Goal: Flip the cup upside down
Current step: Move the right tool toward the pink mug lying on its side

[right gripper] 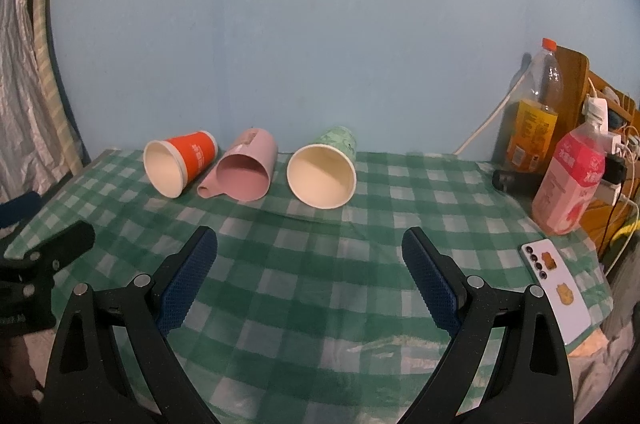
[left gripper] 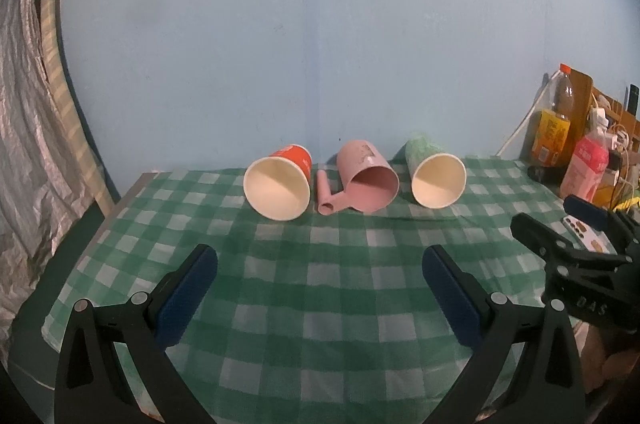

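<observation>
Three cups lie on their sides in a row near the wall, mouths facing me. An orange paper cup [left gripper: 280, 184] [right gripper: 182, 166] is leftmost. A pink handled mug [left gripper: 366, 180] [right gripper: 244, 172] lies in the middle. A green patterned paper cup [left gripper: 434, 176] [right gripper: 326, 170] is rightmost. My left gripper [left gripper: 320, 264] is open and empty, well short of the cups. My right gripper [right gripper: 310, 248] is open and empty, in front of the green cup. The right gripper also shows in the left wrist view [left gripper: 560, 224].
A green checked cloth [left gripper: 320, 304] [right gripper: 312, 284] covers the table. At the right stand a tall bottle [right gripper: 536, 116], a pink carton [right gripper: 568, 184] and a white phone [right gripper: 556, 288]. Cables and a wooden shelf [right gripper: 612, 112] are behind them. A curtain [left gripper: 24, 144] hangs at the left.
</observation>
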Demonstrator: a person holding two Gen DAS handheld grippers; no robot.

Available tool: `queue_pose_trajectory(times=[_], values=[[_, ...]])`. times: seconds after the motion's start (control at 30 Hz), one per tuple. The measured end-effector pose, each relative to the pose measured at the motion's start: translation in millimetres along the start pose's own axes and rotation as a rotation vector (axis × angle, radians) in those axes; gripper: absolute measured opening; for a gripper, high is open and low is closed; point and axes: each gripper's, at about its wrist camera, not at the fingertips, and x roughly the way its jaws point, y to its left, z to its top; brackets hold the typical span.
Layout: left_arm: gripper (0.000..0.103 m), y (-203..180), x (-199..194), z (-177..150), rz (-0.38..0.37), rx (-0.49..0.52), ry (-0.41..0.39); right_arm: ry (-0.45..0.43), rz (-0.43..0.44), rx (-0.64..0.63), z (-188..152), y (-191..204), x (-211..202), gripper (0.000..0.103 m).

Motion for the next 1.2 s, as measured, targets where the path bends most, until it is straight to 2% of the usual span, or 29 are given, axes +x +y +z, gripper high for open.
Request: queue_pose_trajectory(times=[0.17, 0.23, 0.33, 0.53, 0.67, 0.83, 1.03, 1.2], values=[[0.103, 1, 18, 23, -0.009, 0.0, 0.043, -0.011, 0.014, -0.01, 14, -6, 2, 0.093], [0.103, 1, 25, 35, -0.05, -0.006, 0.059, -0.007, 0.014, -0.02, 23, -9, 5, 0.093], [0.103, 2, 37, 54, -0.07, -0.026, 0.085, 0.002, 0.042, -0.019, 37, -16, 12, 0.093], [0.103, -15, 63, 83, -0.087, -0.014, 0.121, 0.05, 0.074, -0.032, 69, -28, 39, 0.093], [0.103, -30, 92, 93, -0.113, 0.0, 0.194, 0.102, 0.127, 0.013, 88, -39, 61, 0.093], [0.103, -46, 135, 101, -0.074, 0.021, 0.283, 0.147, 0.139, 0.049, 111, -53, 87, 0.093], [0.103, -48, 182, 106, -0.048, -0.002, 0.366, 0.224, 0.127, 0.103, 131, -71, 126, 0.093], [0.103, -48, 216, 106, -0.025, -0.032, 0.427, 0.298, 0.223, 0.168, 135, -77, 158, 0.093]])
